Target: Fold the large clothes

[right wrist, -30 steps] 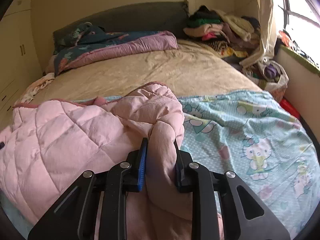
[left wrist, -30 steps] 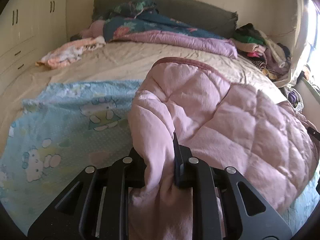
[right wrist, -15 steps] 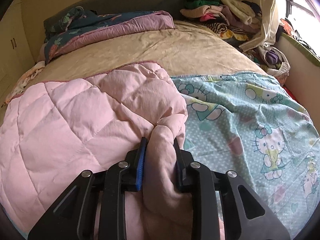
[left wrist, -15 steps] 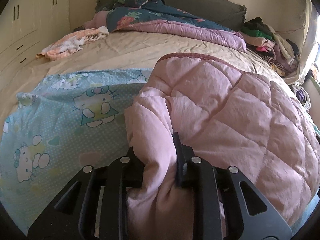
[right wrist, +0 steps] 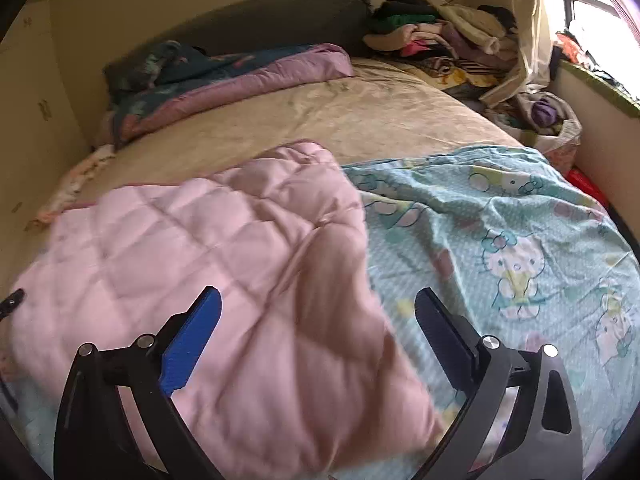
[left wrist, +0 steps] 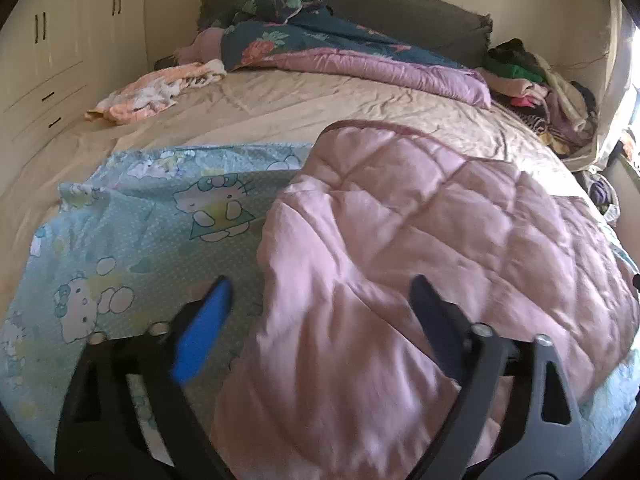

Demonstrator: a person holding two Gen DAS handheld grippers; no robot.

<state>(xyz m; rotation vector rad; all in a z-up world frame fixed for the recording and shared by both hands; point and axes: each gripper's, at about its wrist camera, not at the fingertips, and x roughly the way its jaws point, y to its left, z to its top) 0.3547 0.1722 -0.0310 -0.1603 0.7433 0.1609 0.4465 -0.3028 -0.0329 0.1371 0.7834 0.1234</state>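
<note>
A pink quilted blanket (left wrist: 432, 248) lies folded on a light blue cartoon-cat sheet (left wrist: 132, 232) on the bed. My left gripper (left wrist: 320, 300) is open, its jaws wide apart over the blanket's left edge, holding nothing. In the right wrist view the same pink blanket (right wrist: 208, 248) lies beside the blue sheet (right wrist: 512, 232). My right gripper (right wrist: 318, 312) is open too, jaws spread over the blanket's right edge, empty.
A purple and dark floral duvet (left wrist: 344, 52) lies at the headboard. A pink and white garment (left wrist: 156, 92) sits at the far left. A clothes heap (right wrist: 452, 36) fills the far right corner by the window. White cupboards (left wrist: 48, 52) stand left of the bed.
Both grippers were shut on bunched edges of the pink blanket. Both have opened and let go, and the blanket now lies flat on the blue sheet.
</note>
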